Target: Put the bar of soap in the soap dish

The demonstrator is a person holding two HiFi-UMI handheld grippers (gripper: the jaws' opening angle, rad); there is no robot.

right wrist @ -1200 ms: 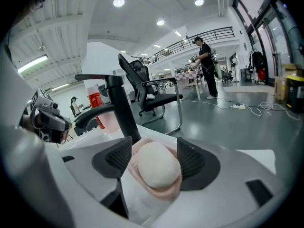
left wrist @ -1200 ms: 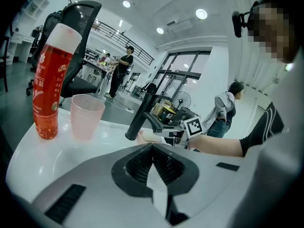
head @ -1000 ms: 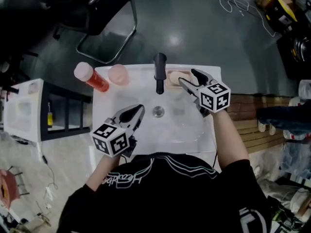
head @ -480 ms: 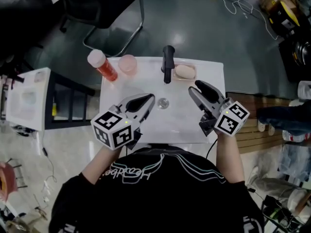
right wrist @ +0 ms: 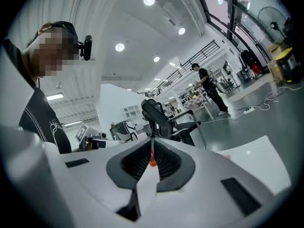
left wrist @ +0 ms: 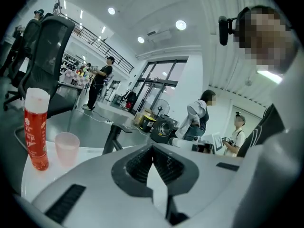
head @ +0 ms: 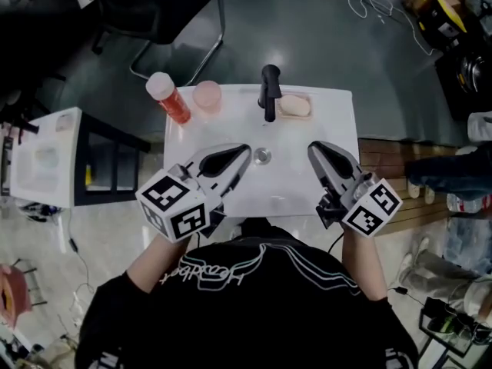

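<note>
The pale bar of soap (head: 294, 106) lies in the soap dish (head: 309, 114) on the sink's back rim, right of the black tap (head: 269, 91). Both grippers hover over the near half of the white sink (head: 231, 194), well short of the dish. My left gripper (head: 242, 154) (left wrist: 152, 148) is shut and holds nothing. My right gripper (head: 317, 151) (right wrist: 152, 144) is closing, its jaws almost together with nothing between them. The drain (head: 263, 157) sits between the two gripper tips.
A red bottle with a white cap (head: 167, 98) (left wrist: 36, 127) and a pink cup (head: 207, 96) (left wrist: 67, 148) stand on the sink's back left corner. A white shelf unit (head: 46, 160) stands to the left, wooden boards (head: 392, 183) to the right, an office chair (head: 169, 14) behind.
My right gripper drew back from the soap dish toward the person, leaving the soap there, and its jaws came together. The left gripper also rose and pulled back a little.
</note>
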